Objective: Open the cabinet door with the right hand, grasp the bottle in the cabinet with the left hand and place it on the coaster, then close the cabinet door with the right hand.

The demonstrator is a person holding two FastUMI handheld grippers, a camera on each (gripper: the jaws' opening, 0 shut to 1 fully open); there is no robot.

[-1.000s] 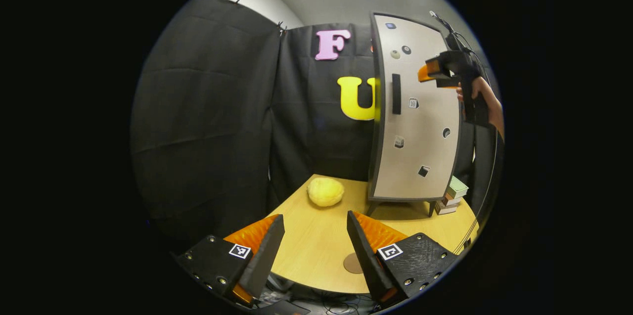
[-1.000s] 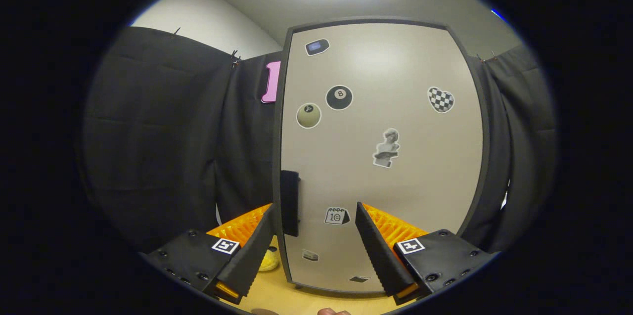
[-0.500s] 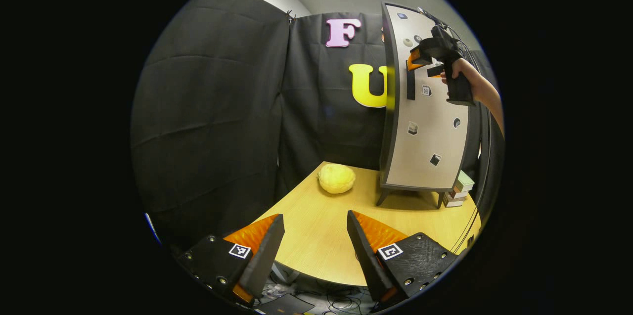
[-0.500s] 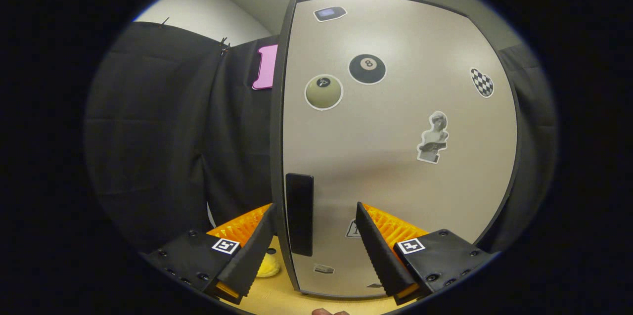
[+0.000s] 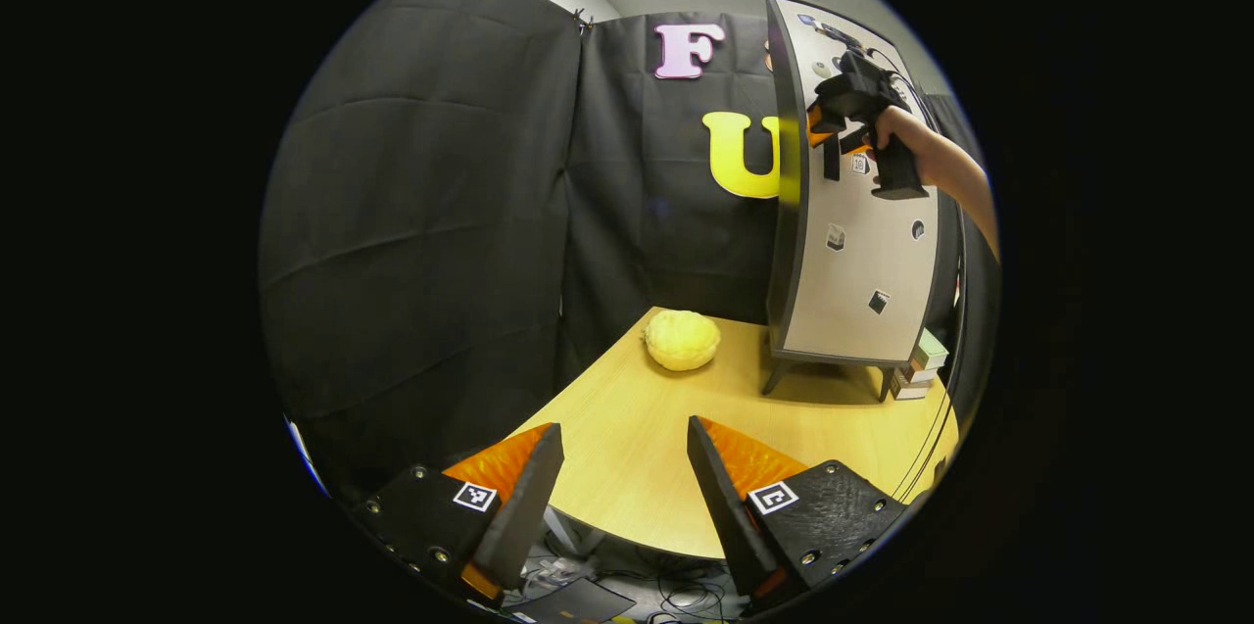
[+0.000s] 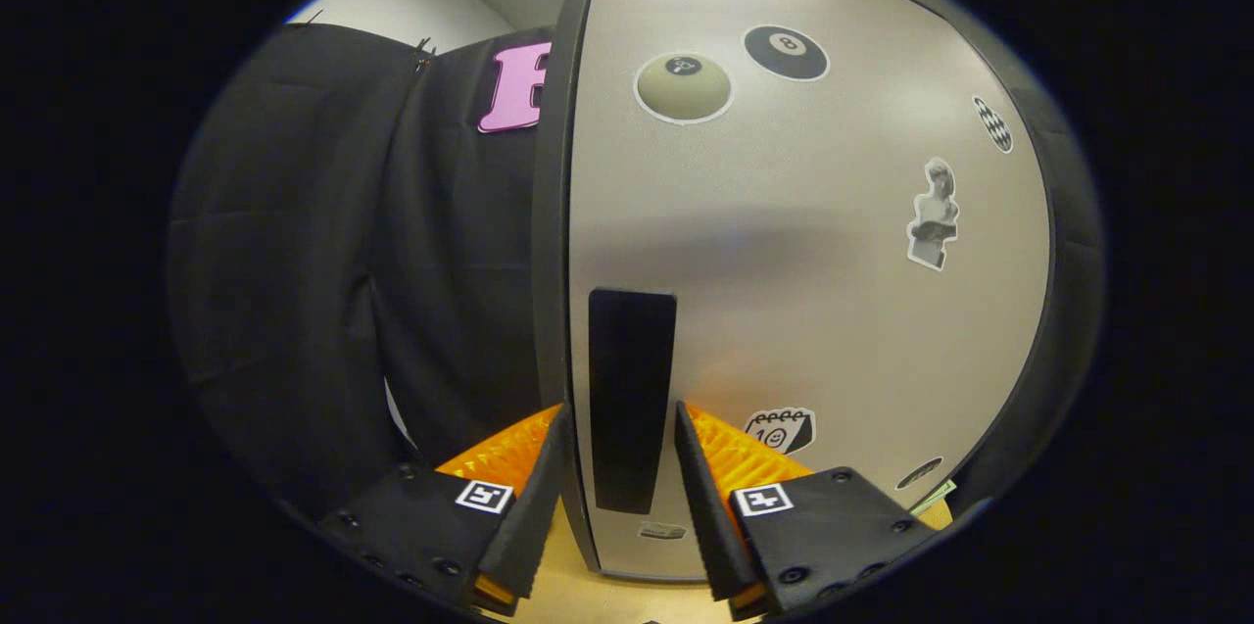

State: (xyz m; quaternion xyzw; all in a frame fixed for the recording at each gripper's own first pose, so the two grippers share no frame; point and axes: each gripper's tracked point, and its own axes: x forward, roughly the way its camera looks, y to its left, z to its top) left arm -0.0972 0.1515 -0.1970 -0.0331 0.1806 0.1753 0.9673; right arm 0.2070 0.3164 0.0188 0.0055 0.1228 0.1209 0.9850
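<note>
The tall grey cabinet (image 5: 862, 242) stands at the table's back right, its sticker-covered door (image 6: 803, 242) closed over whatever is inside. A hand holds my right gripper (image 5: 818, 120) up against the door's black vertical handle (image 6: 632, 399). My right gripper (image 6: 619, 408) straddles that handle. One finger lies along the handle's right side. The other sits by the door's left edge, a strip of door showing between it and the handle. My left gripper (image 5: 625, 426) hangs open with nothing in it above the table's near edge.
A yellow lumpy ball (image 5: 682, 340) lies on the wooden table (image 5: 637, 467) left of the cabinet's legs. A small stack of books (image 5: 916, 374) sits at the cabinet's right foot. Cables lie on the floor below the table edge.
My right gripper has moved in to the door handle and its fingers have narrowed around it. The left gripper has drawn back, and the round coaster has slipped out of its view.
</note>
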